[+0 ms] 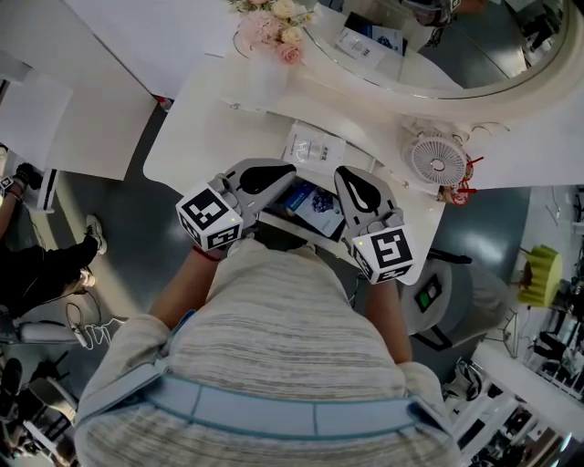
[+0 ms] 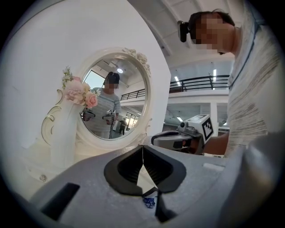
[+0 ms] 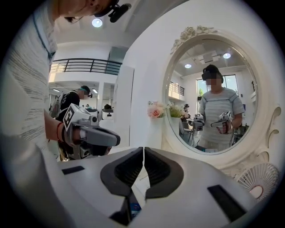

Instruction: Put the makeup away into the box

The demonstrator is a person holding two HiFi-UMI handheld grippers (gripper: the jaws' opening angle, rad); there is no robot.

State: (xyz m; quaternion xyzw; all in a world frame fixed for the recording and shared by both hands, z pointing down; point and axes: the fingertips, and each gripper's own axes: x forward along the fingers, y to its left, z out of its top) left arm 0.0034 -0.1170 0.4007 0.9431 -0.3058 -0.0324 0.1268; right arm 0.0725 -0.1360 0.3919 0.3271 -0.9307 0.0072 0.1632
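In the head view a dark blue patterned box (image 1: pixel 308 206) lies at the near edge of the white vanity table (image 1: pixel 205 119), between my two grippers. My left gripper (image 1: pixel 281 173) sits at the box's left, with its jaws shut and nothing between them (image 2: pixel 142 153). My right gripper (image 1: pixel 350 181) sits at the box's right, also shut and empty (image 3: pixel 143 153). A sliver of blue print shows below each pair of jaws. A flat white packet (image 1: pixel 315 146) lies on the table just beyond the box. Both grippers are held close to the person's chest.
A small white fan (image 1: pixel 436 160) stands at the right of the table. Pink flowers in a pale vase (image 1: pixel 274 25) stand at the back beside the large oval mirror (image 1: pixel 456 55). Grey floor lies to the table's left and right.
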